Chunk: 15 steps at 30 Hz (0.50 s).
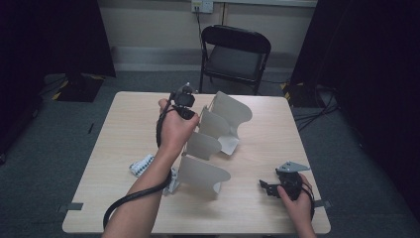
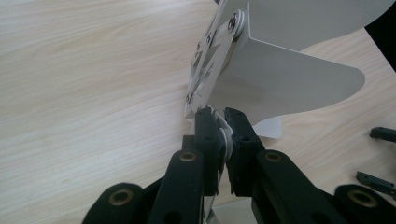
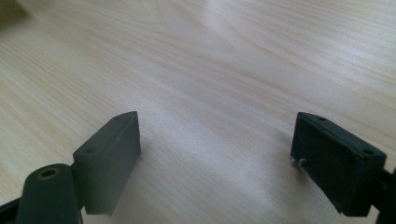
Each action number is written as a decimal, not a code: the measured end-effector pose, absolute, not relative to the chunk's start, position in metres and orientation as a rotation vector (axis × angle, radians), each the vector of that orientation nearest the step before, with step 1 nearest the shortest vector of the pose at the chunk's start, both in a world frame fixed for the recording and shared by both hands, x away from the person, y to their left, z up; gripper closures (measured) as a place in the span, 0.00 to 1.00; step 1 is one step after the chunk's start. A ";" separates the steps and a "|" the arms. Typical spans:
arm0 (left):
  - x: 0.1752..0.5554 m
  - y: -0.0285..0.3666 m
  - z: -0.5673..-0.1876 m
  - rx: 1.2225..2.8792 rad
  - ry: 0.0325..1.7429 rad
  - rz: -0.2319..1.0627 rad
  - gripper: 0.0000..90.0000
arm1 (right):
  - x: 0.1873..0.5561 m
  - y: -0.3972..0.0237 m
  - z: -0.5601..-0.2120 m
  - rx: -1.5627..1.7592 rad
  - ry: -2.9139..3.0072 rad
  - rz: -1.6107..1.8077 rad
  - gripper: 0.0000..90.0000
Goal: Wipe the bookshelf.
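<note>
Fingers point(image 2: 215, 135) of raised left hand point(image 1: 176, 130) pinch divider rack point(image 1: 213, 144).

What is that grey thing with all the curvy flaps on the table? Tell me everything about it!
The rack is a row of four thin, pale grey panels with rounded tops, like sheet metal, standing upright along the middle of the wooden table. The left gripper view shows the panels bolted to a slotted metal strip with round screws. It rests on the table. The left gripper is shut on one thin edge near that strip. The right gripper sits apart from it, open.
</note>
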<state>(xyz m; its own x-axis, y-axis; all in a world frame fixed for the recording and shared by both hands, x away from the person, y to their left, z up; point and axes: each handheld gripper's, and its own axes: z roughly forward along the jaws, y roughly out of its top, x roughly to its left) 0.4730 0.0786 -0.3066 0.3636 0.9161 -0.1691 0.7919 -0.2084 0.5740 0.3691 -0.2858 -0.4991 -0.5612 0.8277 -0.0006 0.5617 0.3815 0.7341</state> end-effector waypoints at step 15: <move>0.470 0.076 -0.334 2.071 1.517 0.283 0.94 | 0.368 -0.286 -0.499 1.198 2.280 0.995 0.17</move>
<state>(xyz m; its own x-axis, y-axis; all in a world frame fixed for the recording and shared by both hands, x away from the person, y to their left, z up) 0.4699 0.0763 -0.3341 0.3401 0.9285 -0.1488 0.8122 -0.2102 0.5442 0.3683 -0.2858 -0.4992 -0.5659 0.8245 -0.0050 0.5569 0.3867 0.7351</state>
